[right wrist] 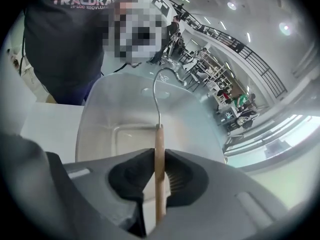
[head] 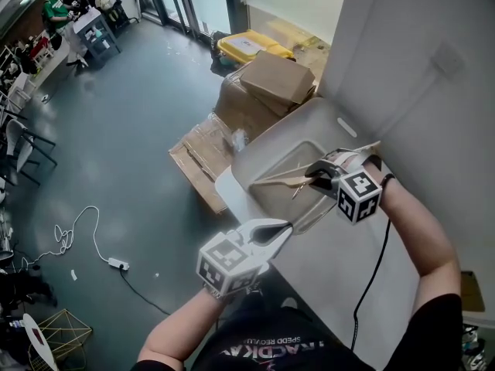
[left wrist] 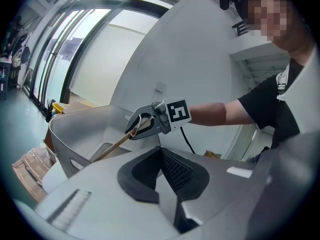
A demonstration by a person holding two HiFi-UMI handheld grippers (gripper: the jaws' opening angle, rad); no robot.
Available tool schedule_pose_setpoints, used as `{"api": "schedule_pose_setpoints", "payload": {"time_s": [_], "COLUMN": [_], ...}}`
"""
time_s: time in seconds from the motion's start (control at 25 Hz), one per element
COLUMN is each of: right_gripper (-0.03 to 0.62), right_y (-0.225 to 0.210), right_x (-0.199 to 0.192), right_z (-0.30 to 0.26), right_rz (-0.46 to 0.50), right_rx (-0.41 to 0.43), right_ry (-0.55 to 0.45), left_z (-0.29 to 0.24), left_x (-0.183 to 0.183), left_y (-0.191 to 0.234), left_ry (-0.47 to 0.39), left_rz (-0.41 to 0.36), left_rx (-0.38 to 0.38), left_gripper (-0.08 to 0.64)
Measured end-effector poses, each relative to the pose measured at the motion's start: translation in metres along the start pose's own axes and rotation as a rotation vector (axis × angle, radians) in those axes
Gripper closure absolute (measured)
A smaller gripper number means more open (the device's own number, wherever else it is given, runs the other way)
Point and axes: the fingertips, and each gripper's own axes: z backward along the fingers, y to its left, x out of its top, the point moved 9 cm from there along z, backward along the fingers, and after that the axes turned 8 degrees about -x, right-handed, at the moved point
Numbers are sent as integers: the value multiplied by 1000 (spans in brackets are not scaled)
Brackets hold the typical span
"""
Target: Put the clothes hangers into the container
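Currently the right hand-held gripper is clamping the wooden clothes hanger by its bar and holding it over the open grey container. The hanger's metal hook is pointing across the container's inside, and its lower end is possibly touching the container's floor. Just beside the container's near rim, the left hand-held gripper is hovering above the white desk, jaws closed on nothing.

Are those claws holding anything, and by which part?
The right gripper pinches a wooden hanger on its wood, just below the metal hook. The left gripper holds nothing.
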Motion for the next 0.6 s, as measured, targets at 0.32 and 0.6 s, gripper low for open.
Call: {"api": "schedule_pose_setpoints", "payload": {"time_s": [0.32, 0.6], "right_gripper": [494, 471], "right_y": [14, 24], "right_x": [-2, -2], "right_z": [0, 10], "right_rz": [49, 88], "right_rx": [41, 30], "right_ry": [62, 115], "left_z": [1, -2], "left_x": [-2, -2], "left_y": [-9, -30], "left_ry": [-13, -18], "left_rz": [10, 2], "left_rx": [15, 22], "left_gripper": [555, 555]}}
